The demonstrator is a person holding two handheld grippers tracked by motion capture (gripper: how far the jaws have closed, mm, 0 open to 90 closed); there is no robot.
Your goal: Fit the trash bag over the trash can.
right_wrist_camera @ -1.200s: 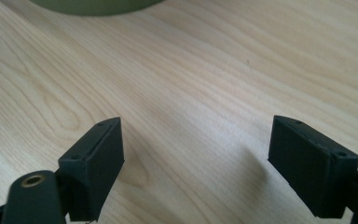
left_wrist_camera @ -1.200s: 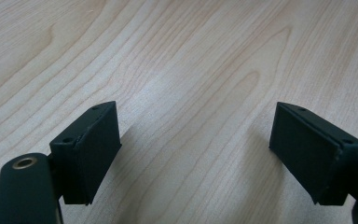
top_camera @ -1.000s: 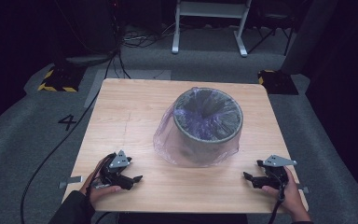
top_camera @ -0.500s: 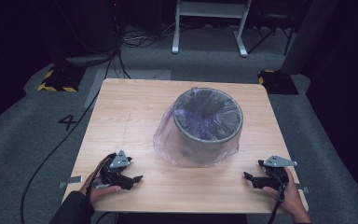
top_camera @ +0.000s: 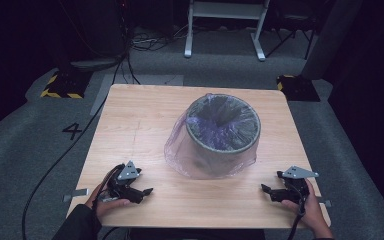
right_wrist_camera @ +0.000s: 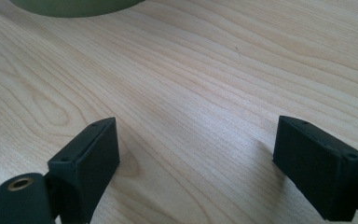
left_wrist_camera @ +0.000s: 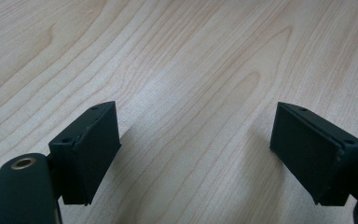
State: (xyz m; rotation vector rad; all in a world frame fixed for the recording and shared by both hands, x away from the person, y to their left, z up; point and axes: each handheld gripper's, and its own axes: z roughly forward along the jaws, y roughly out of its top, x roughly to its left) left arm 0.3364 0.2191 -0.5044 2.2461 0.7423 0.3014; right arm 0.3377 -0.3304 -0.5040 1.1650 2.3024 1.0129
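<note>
A grey round bin lined with a thin purple plastic bag stands upright in the middle of the wooden table. My left gripper rests near the front left edge, held by a hand, its jaws wide apart over bare wood. At the front right, my right gripper rests the same way, open with nothing between its jaws. The bin's lower edge shows at the top of the right gripper view. Both grippers are well apart from the bin.
The table stands on grey carpet marked with a "4". Cables trail off the left side. A white metal frame and dark equipment stand beyond the far edge, with yellow-black striped pads at the back corners.
</note>
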